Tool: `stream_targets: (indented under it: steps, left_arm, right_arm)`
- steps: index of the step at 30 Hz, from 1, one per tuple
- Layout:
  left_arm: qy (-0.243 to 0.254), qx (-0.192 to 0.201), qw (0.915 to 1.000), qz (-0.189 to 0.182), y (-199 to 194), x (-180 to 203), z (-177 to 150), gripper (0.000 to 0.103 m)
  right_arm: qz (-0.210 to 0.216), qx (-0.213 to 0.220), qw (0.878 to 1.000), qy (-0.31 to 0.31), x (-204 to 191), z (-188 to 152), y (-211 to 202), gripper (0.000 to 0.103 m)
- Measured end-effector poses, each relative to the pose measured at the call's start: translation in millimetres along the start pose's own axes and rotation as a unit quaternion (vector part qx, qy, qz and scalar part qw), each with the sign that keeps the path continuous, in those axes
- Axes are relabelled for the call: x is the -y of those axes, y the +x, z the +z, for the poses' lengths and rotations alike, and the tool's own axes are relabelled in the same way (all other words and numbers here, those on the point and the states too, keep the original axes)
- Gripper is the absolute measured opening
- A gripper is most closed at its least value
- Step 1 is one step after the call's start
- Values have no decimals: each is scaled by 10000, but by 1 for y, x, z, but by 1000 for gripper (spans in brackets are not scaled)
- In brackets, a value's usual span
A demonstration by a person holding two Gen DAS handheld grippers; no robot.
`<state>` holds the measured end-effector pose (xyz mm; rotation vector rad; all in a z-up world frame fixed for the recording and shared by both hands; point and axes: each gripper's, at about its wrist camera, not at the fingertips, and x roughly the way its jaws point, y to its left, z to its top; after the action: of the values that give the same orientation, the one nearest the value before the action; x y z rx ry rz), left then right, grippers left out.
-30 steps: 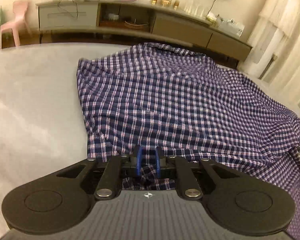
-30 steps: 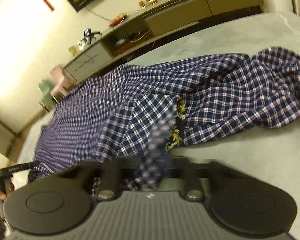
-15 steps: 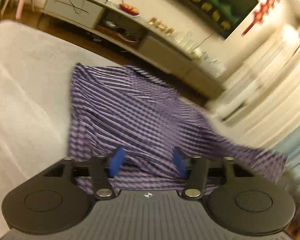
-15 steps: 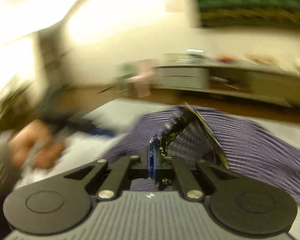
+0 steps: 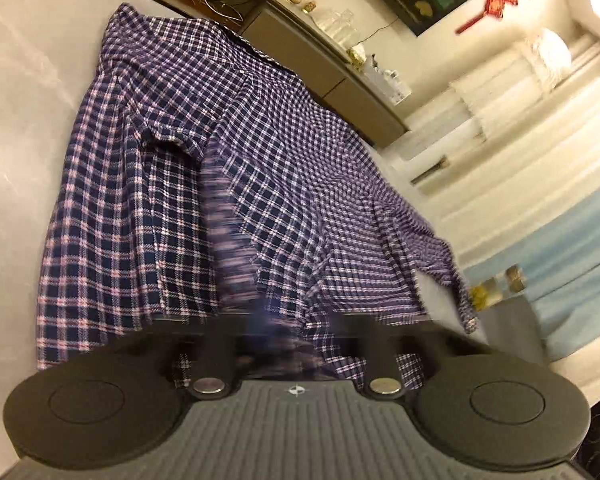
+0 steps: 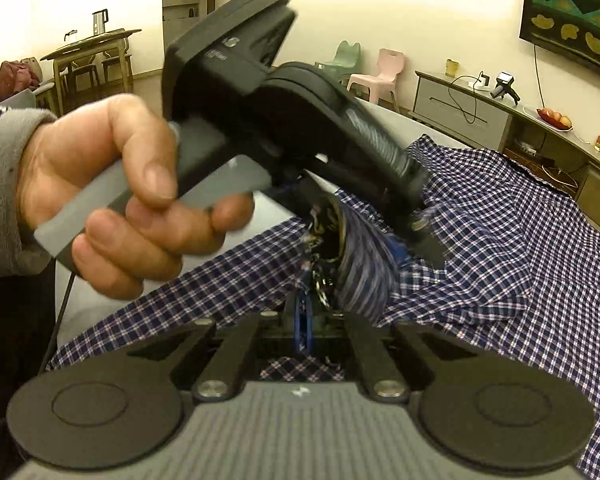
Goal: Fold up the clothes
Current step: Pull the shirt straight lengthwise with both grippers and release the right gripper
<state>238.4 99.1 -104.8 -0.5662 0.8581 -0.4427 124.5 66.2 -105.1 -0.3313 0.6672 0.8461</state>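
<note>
right gripper (image 6: 302, 320): blue fingers pressed close together, pinching a bunched, ruffled edge of the shirt (image 6: 500, 240) that rises from between them. left gripper (image 5: 296, 320): its fingertips are lost in motion blur and under plaid cloth, so how far apart they stand cannot be told; the shirt drapes over its front. in the right wrist view the left gripper (image 6: 412, 236) appears from outside, angled down onto the same raised fold, just beside the right fingers, held by the left hand (image 6: 112, 200) on a grey handle.

one shirt, navy plaid with pale lines, lies spread on a grey surface (image 5: 16, 128), reaching from both grippers away toward the far edge; it is creased, with one fold standing up at the grippers and a corner trailing off to the right in the left wrist view.

containers: a plate (image 6: 554, 118) on the long sideboard (image 6: 460, 100) holds reddish round fruit, number unclear. small gold jars stand farther along it.

two small plastic chairs, one pink (image 6: 380, 74) and one green (image 6: 346, 54), stand beside the sideboard. one kettle (image 6: 100, 20) stands on a wooden table at the back.
</note>
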Motion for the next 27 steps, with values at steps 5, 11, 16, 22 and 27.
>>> stream_targets:
  steps: [5,11,16,22,27]
  left_arm:
    - [-186,864,9960,109,-69,2,-31,6]
    - [-786,727,9925,596,-76,-16,-88,6]
    - [-755,899,9902,760,-90,-10,-99,6]
    - [-822,681,9852,1342,-98,-28,-114,6]
    - [-641,716,9854,1408,-100,-26,-115,9]
  right_arm:
    - [273,-210,9992,193,1,-2,-14,8]
    - [214,-671,9965,439,-6,-23,-22,8]
    - [-391,-844,9896,1097,-1,-49,-52,19]
    - [-1180,-960,9571,2467,25,-119,-125,31]
    - [-1213,-1799,9555,1997,5,-135,-143,36]
